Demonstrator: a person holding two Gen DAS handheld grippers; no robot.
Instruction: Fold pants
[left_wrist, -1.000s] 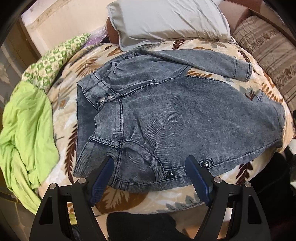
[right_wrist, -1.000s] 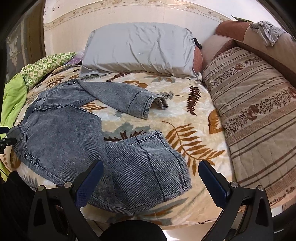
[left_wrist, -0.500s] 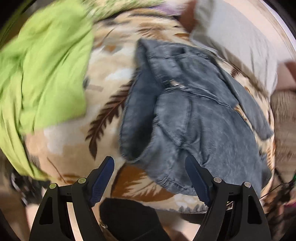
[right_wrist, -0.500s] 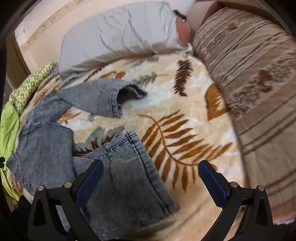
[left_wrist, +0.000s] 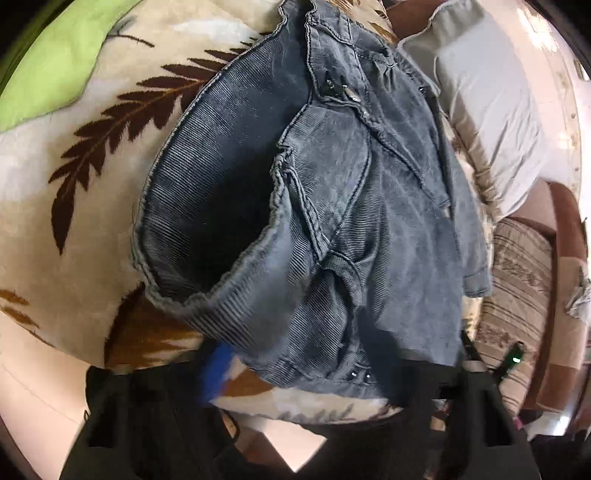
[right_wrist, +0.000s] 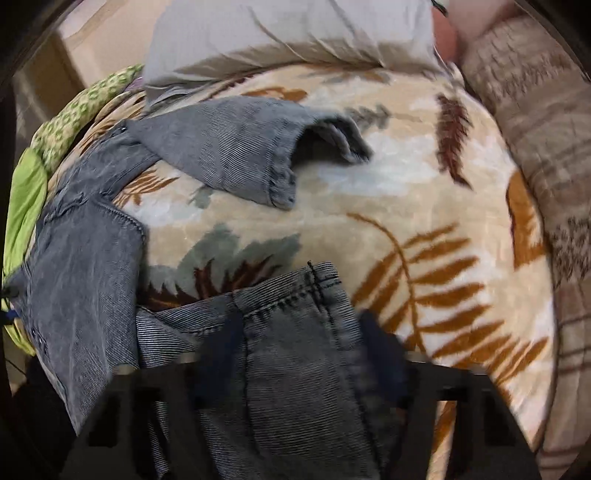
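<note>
Grey-blue denim pants (left_wrist: 369, 206) lie spread on a leaf-patterned blanket (left_wrist: 92, 155). In the left wrist view the open waistband (left_wrist: 207, 221) gapes just ahead of my left gripper (left_wrist: 306, 369); its blue left finger (left_wrist: 216, 369) is blurred beside the waistband's near edge, and the right finger is hidden behind denim. In the right wrist view my right gripper (right_wrist: 303, 354) straddles the near leg's hem (right_wrist: 295, 295), with blurred dark fingers (right_wrist: 380, 350) on either side of the cloth. The far leg (right_wrist: 236, 151) lies folded toward the pillow.
A grey pillow (right_wrist: 288, 33) lies at the bed's head. A striped brown cushion (right_wrist: 546, 147) runs along the right. Lime-green cloth (left_wrist: 55, 55) and a green patterned cloth (right_wrist: 85, 107) lie at the left. The bed edge (left_wrist: 44, 387) drops off below the left gripper.
Both grippers moved down and in toward the pants: the left to the waistband, the right over the near leg hem. Their fingers now stand closer together and are blurred.
</note>
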